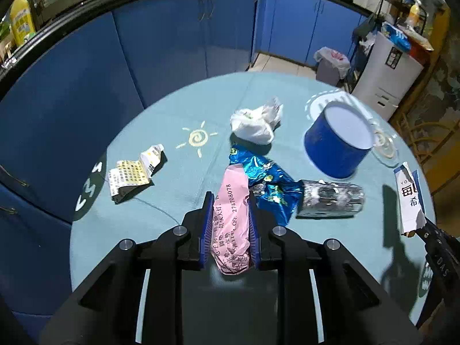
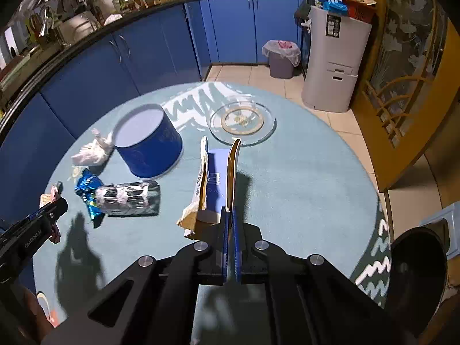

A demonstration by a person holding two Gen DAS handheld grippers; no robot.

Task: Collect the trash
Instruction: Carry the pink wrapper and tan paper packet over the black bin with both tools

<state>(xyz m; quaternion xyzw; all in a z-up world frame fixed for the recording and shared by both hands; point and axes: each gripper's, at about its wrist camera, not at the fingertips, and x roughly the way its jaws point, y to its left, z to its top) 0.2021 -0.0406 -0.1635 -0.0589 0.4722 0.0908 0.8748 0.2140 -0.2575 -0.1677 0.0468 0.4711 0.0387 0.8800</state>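
Observation:
My left gripper [image 1: 230,198] is shut on a crumpled pink paper wrapper [image 1: 231,224] and holds it above the round blue table [image 1: 172,201]. My right gripper [image 2: 230,212] is shut on a torn blue-and-white carton [image 2: 214,184], also seen at the right in the left wrist view [image 1: 409,198]. On the table lie a blue foil wrapper [image 1: 264,181], a silver foil pack [image 1: 330,198], a white crumpled bag [image 1: 256,123] and a yellow-printed flattened carton [image 1: 135,172]. A blue round tub [image 1: 336,143] stands open near them.
A glass plate [image 2: 243,122] sits at the table's far side. A lined bin [image 2: 281,57] and a white appliance [image 2: 333,57] stand on the tiled floor beyond. Blue cabinets [image 1: 143,57] curve around behind. A black bin [image 2: 417,273] is at the lower right.

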